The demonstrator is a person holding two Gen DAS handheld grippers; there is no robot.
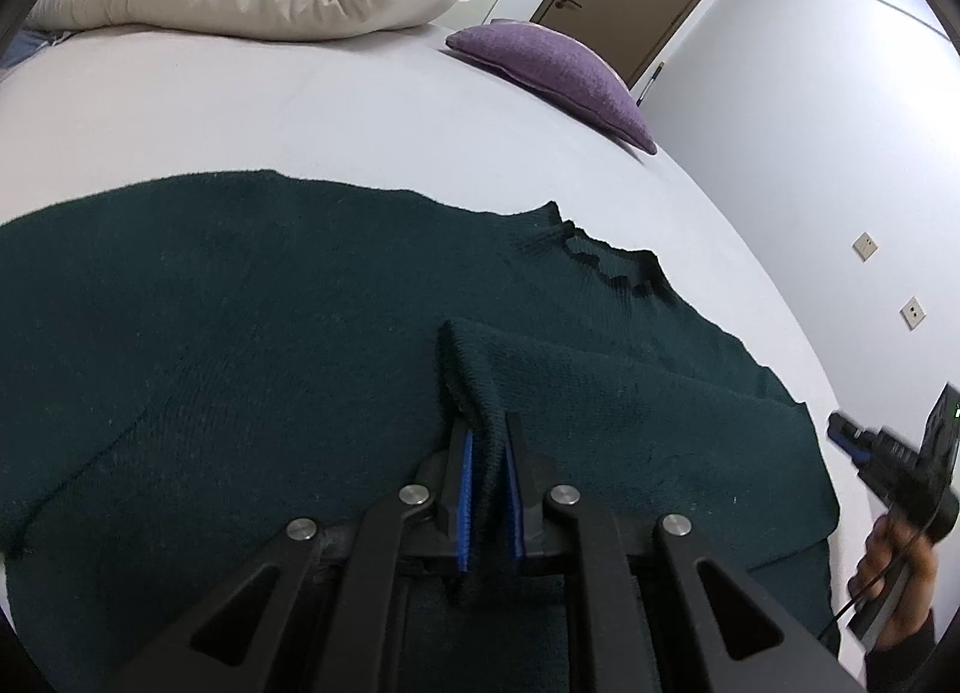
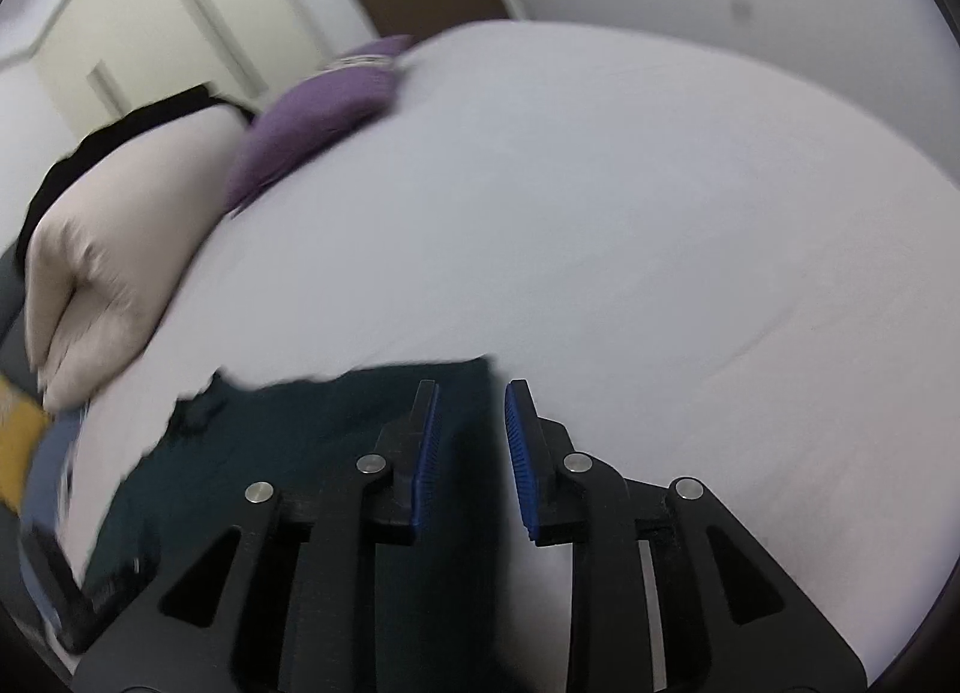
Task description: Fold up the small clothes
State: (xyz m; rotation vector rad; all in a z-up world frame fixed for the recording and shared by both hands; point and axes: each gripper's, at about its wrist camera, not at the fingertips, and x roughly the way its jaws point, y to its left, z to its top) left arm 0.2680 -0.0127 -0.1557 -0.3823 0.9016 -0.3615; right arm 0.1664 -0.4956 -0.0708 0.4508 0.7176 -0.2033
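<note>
the dark green sweater [image 1: 252,333] lay spread flat on the white bed [image 1: 270,111], collar toward the purple cushion [image 1: 558,75]. the left gripper [image 1: 487,441] had its fingers pinched shut on a cuff of sleeve folded across the body. the right gripper [image 2: 471,441] hovered over the sweater's edge, its fingers apart and holding nothing. the sleeve, i judged, should be laid straight and let go before the right pinches a corner.
</note>
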